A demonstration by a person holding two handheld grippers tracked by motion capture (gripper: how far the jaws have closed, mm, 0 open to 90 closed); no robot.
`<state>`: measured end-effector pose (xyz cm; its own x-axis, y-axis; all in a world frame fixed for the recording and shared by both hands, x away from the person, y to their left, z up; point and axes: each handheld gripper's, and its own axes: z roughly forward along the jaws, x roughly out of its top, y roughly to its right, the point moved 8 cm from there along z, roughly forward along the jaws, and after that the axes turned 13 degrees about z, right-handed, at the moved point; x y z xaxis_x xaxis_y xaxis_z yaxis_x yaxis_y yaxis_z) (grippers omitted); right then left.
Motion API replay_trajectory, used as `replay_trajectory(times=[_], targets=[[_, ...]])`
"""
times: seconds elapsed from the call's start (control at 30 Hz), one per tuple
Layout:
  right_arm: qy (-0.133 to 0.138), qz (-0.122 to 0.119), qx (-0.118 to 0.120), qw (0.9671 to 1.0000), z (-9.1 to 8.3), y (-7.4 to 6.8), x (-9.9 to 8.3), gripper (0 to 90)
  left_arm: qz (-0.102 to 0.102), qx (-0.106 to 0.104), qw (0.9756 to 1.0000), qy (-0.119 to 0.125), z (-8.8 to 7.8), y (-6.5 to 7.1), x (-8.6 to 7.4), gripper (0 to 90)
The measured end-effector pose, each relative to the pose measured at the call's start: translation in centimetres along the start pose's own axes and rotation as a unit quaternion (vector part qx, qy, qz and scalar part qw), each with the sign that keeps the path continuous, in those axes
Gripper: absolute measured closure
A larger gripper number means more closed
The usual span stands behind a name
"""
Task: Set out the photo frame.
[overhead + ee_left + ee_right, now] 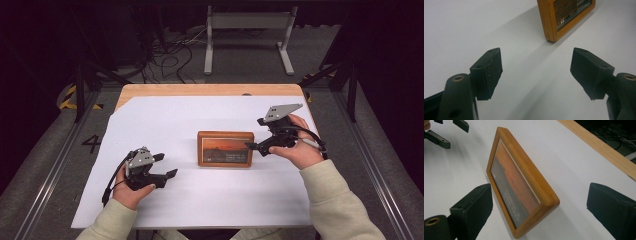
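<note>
A wooden picture frame point(225, 148) is seen standing upright at the table's point(150, 200) middle. It is judged rigid, light, smooth, its glazing fragile (best gripped by the side rails). Its rear support is hidden. Left gripper point(167, 165) and right gripper point(253, 134) are wide open, empty.

we read a large dark "4" point(91, 143) marked on the grey floor point(50, 150) left of the table. the picture point(225, 151) inside the wooden frame point(225, 135) carries pale lettering low on its sunset scene, but it is too small and blurred for us to make out any words in the high view. in the left gripper view we see an opening quotation mark point(562, 20) on that picture, and a few letters above it that we cannot read.
</note>
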<state>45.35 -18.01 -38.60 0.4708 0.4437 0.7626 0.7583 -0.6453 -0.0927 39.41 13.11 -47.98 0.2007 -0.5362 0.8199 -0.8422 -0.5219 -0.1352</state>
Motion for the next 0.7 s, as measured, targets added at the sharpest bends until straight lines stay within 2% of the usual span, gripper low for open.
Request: replay_trajectory(times=[0.07, 0.13, 0.2, 0.27, 0.4, 0.53, 0.6, 0.7], targets=[[0.001, 0.003, -0.001, 1.0, -0.4, 0.0, -0.2, 7.1, 0.001, 0.0, 1.0, 0.0, -0.1, 0.0, 0.0, 25.9], [0.017, 0.013, -0.006, 0.9998, -1.4, 0.2, -0.4, 7.6, -0.003, 0.0, 1.0, 0.003, -0.4, 0.0, 0.0, 25.3], [0.032, 0.027, -0.01, 0.9991, -2.2, 0.2, -0.5, 9.1, -0.011, 0.017, 0.9998, 0.007, -0.7, -0.4, -0.1, 23.6], [0.048, 0.038, -0.021, 0.9979, -2.9, 0.4, -0.5, 9.5, -0.013, 0.025, 0.9995, 0.012, -0.9, -0.8, -0.2, 23.6], [0.063, 0.05, -0.031, 0.9963, -3.8, 0.5, -0.8, 9.4, -0.017, 0.028, 0.9993, 0.017, -1.0, -0.9, -0.2, 23.6], [0.072, 0.061, -0.04, 0.9947, -4.8, 0.6, -1.8, 9.5, -0.015, 0.03, 0.9993, 0.016, -1.0, -1.0, -0.2, 23.6], [0.084, 0.07, -0.042, 0.9931, -5.4, 0.7, -2.5, 9.4, -0.018, 0.038, 0.999, 0.017, -1.1, -1.2, -0.2, 23.6], [0.087, 0.077, -0.057, 0.9916, -5.9, 1.0, -3.7, 8.9, -0.028, 0.041, 0.9986, 0.017, -1.2, -1.3, -0.4, 23.6]])
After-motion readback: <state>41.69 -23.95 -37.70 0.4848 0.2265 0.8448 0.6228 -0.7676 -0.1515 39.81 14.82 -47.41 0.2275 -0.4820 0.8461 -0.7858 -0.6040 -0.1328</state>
